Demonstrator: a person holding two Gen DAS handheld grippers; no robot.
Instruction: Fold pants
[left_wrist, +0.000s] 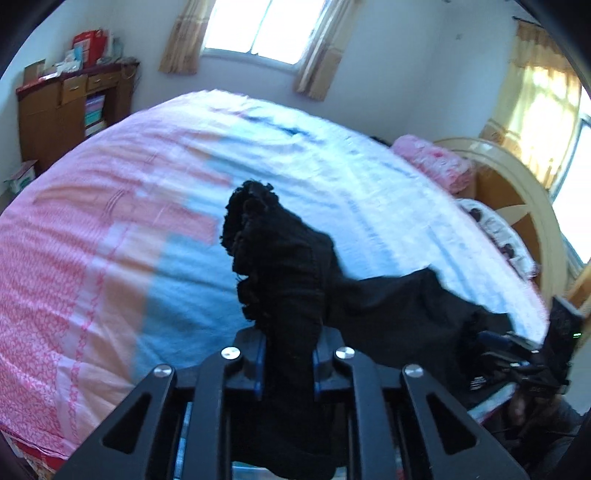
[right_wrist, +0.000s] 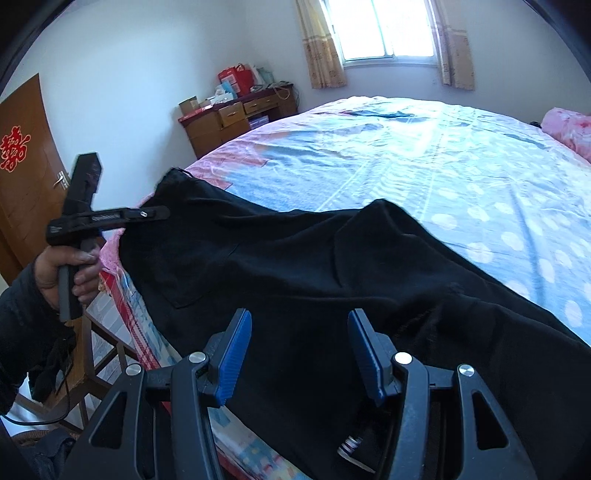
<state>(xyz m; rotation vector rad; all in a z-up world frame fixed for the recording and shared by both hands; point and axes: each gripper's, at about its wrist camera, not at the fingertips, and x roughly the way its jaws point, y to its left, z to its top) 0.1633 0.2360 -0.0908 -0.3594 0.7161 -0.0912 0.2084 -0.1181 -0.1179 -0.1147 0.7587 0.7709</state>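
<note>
Pinching a bunched edge of the black pants (left_wrist: 284, 266), your left hand-held gripper (left_wrist: 288, 354) lifts limp, light cloth that will sag. Your right hand-held gripper (right_wrist: 299, 350) hangs spread over the pants, which lie at the bed's (right_wrist: 461, 177) near edge; take the waistband.

Your left wrist camera is sitting right behind the left gripper (left_wrist: 288, 363), looking down and across the bed (left_wrist: 110, 221) toward the window (left_wrist: 266, 26), with the bunched black pants (left_wrist: 280, 258) filling the close centre. Your right wrist camera is looking along the right gripper (right_wrist: 299, 354) from the bed's near edge, angled down over the same bedspread. Both views are sharing the pants, the window and the wooden cabinet (right_wrist: 236, 118); each is also catching the other gripper at its edge.
</note>
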